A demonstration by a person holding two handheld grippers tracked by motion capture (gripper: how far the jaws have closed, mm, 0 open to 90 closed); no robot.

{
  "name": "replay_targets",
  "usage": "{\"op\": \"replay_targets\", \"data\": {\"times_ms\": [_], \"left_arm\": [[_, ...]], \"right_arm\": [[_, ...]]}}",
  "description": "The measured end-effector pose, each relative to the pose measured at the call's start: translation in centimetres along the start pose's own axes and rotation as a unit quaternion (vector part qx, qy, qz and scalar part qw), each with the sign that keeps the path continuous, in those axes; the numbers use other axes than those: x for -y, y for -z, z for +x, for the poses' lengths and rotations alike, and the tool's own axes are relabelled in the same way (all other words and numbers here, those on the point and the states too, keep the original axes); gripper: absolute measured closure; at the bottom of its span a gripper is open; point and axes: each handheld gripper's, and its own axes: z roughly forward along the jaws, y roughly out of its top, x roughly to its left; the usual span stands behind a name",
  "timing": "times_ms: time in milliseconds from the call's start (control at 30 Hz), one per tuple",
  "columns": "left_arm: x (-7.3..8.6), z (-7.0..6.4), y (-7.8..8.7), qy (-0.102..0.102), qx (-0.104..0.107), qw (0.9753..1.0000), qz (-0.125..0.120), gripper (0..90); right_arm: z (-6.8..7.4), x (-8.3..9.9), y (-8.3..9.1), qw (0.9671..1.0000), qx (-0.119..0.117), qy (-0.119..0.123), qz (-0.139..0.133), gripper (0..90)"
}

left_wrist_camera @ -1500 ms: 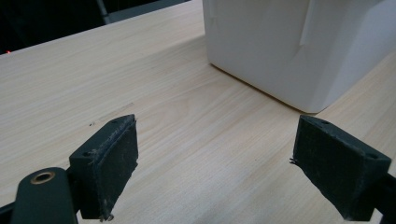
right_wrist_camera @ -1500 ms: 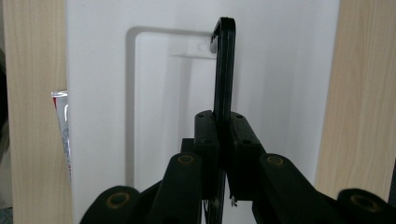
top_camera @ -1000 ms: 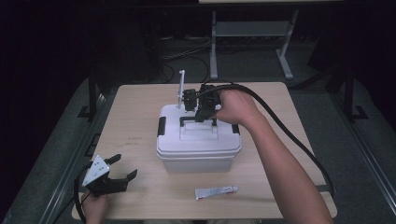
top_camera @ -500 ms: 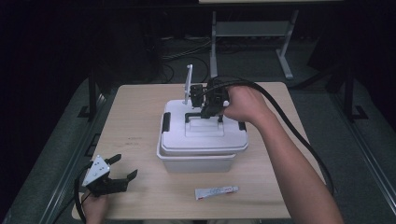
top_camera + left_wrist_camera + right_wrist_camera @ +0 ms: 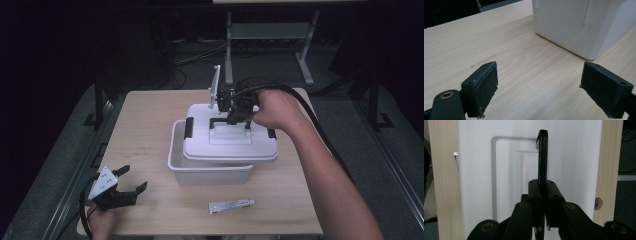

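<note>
Lifting by its black handle (image 5: pixel 542 157), the white lid (image 5: pixel 230 140) now sits clear of the white bin (image 5: pixel 210 170) and offset toward the person's right, exposing the bin's left rim. The right tool (image 5: pixel 235 107) is clamped on the handle, jaws pressed against both faces of the bar as seen in the right gripper view. One second earlier the lid sat squarely on the bin; half a second earlier it had begun to rise. Judged from this, removal of the lid is under way and access to the bin interior is partly gained. The left tool (image 5: pixel 117 190) rests at the near-left corner of the tabletop (image 5: pixel 150 125), jaws apart and holding nothing, position unchanged. A small tube (image 5: pixel 231 205) lies on the tabletop in front of the bin, untouched.
</note>
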Motion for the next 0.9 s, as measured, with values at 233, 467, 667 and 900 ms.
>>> {"op": "replay_targets", "data": {"times_ms": [233, 467, 667, 900], "left_arm": [[0.0, 0.0, 0.0, 0.000, -0.001, 1.0000, 0.002, 13.6], [0.0, 0.0, -0.1, -0.001, -0.001, 1.0000, 0.002, 13.5], [0.0, 0.0, -0.1, -0.001, -0.002, 1.0000, 0.002, 13.5], [0.0, 0.0, 0.0, -0.002, -0.002, 1.0000, 0.003, 13.6]], "right_arm": [[0.1, 1.5, 0.6, 0.9999, 0.005, -0.010, 0.005, 83.9], [0.2, 2.8, 1.1, 0.9998, 0.008, -0.019, 0.006, 83.9], [0.3, 3.5, 1.4, 0.9996, 0.010, -0.023, 0.008, 83.9], [0.4, 4.8, 1.8, 0.9995, 0.013, -0.028, 0.006, 83.9]]}}
